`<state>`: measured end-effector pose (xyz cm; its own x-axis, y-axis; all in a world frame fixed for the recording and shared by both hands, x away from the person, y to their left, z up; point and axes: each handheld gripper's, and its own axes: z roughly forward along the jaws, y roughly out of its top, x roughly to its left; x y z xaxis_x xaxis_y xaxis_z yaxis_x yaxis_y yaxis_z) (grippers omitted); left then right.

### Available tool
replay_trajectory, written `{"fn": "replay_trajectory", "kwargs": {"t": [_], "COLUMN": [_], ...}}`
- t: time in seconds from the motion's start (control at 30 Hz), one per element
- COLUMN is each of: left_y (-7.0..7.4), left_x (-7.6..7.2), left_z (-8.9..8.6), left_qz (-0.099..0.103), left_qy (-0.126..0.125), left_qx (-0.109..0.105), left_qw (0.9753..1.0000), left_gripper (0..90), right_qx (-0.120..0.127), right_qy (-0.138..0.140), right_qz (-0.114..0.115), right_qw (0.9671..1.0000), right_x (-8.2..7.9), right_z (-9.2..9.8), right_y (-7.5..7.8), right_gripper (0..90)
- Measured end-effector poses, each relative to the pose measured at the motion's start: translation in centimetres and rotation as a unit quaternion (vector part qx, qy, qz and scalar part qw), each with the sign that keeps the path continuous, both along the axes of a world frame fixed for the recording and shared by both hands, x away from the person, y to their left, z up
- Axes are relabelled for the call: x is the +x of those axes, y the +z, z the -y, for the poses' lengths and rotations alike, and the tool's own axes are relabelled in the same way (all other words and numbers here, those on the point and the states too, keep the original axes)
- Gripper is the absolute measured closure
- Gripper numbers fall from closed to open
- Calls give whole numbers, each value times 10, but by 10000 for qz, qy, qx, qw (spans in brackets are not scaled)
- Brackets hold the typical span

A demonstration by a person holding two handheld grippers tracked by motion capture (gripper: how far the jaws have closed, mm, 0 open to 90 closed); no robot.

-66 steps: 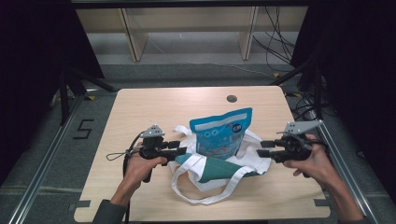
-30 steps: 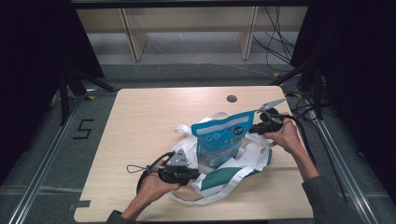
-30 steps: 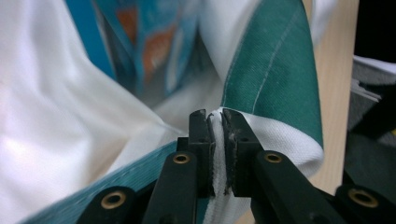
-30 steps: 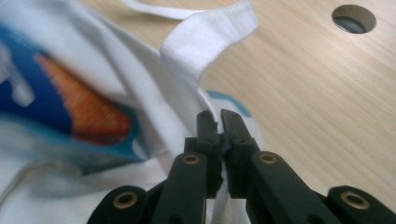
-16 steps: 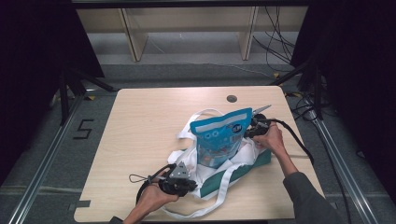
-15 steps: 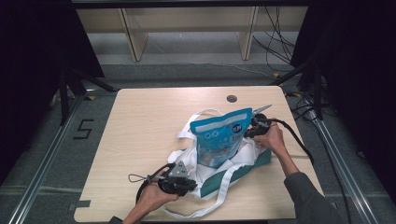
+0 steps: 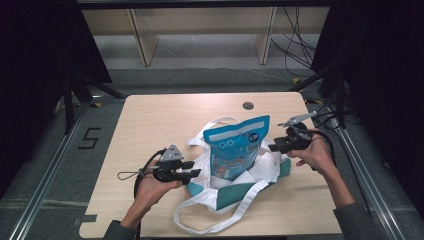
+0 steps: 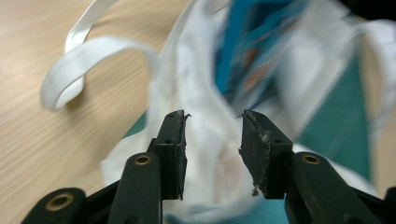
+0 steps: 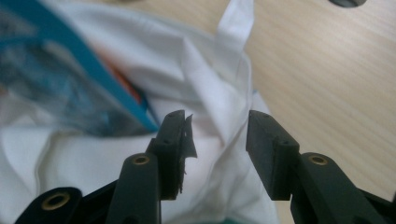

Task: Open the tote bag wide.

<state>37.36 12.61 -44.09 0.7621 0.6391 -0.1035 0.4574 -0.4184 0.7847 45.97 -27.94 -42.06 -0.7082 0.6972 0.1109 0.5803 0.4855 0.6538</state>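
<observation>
One blue pouch (image 7: 236, 149) stands upright in one white-and-teal tote bag (image 7: 235, 187) that lies crumpled on the near half of the table (image 7: 165, 117). The bag is the landmark here: the left tongs (image 7: 192, 173) sit at its left edge, held in the person's left hand (image 7: 152, 185), and the right tongs (image 7: 274, 147) sit at its right edge, held in the right hand (image 7: 314, 154), so the pouch stands between the two. In the left gripper view the left tongs (image 8: 212, 135) are parted with a clear gap, with white bag cloth (image 8: 205, 154) behind and between the jaws; whether they touch it cannot be told, as the cloth is blurred. In the right gripper view the right tongs (image 9: 217, 133) are likewise parted, with a fold of white cloth (image 9: 210, 112) rising in the gap and nothing pinched. Two white straps show: one (image 7: 220, 220) loops out from the bag's near side toward the table's front edge, the other (image 7: 212, 125) arches up behind the pouch. One dark round hole (image 7: 248, 105) sits in the table beyond the bag. Each of the two tongs trails one black cable.
</observation>
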Motion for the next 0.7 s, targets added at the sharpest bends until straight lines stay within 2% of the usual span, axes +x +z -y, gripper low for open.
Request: {"fn": "replay_trajectory", "kwargs": {"t": [0.03,0.07,0.1,0.13,0.17,0.2,0.23,0.27,0.3,0.33,0.37,0.4,0.43,0.5,0.53,0.57,0.6,0.63,0.67,0.7], "left_y": [-5,-10,-13,-17,-19,-21,-21,-23,-24,-26,-28,-31,-32,-33,-34,-35,-35,-35,-33,-31], "left_x": [4,8,12,15,18,20,21,22,25,26,29,29,30,31,32,32,32,32,32,34], "left_z": [2,4,6,8,11,13,16,20,22,27,28,32,32,33,31,31,30,29,26,21], "left_qz": [-128,-194,-251,-316,-348,-425,-494,-524,-610,-711,-757,-792,-793,-634,-582,-521,-474,-428,-392,-269], "left_qy": [127,95,62,81,60,5,35,121,18,119,88,204,193,53,-86,-109,-144,-107,-49,1], "left_qx": [-35,3,21,-31,-107,-167,-195,-228,-132,-216,-64,-194,-98,29,75,77,111,88,37,12], "left_qw": [9998,9998,9997,9995,9993,9990,9986,9983,9980,9972,9971,9965,9966,9980,9982,9986,9987,9990,9992,9996], "left_gripper": [579,567,559,551,540,533,526,499,480,453,423,401,399,471,560,625,681,723,769,819], "right_qx": [-131,-196,-285,-273,-279,-313,-438,-459,-497,-547,-503,-560,-577,-722,-800,-765,-758,-750,-696,-622], "right_qy": [-6,84,133,145,152,167,207,168,173,164,126,76,75,107,86,95,29,114,0,-19], "right_qz": [7,-31,53,83,4,62,53,48,35,-21,21,-82,-81,-131,-181,-107,-170,-198,-300,-261], "right_qw": [9999,9998,9995,9995,9995,9993,9988,9988,9986,9984,9987,9984,9983,9972,9966,9970,9970,9969,9971,9977], "right_x": [-5,-10,-13,-16,-19,-21,-22,-24,-25,-25,-25,-26,-26,-26,-26,-25,-24,-23,-25,-25], "right_z": [0,0,1,0,0,-1,-1,-2,-2,-1,-1,-1,-1,0,1,1,3,5,5,6], "right_y": [-1,-3,-5,-8,-9,-13,-15,-19,-22,-24,-29,-32,-35,-41,-44,-48,-52,-52,-53,-54], "right_gripper": [582,582,582,575,571,571,569,571,574,579,582,588,598,642,675,707,726,742,772,785]}}
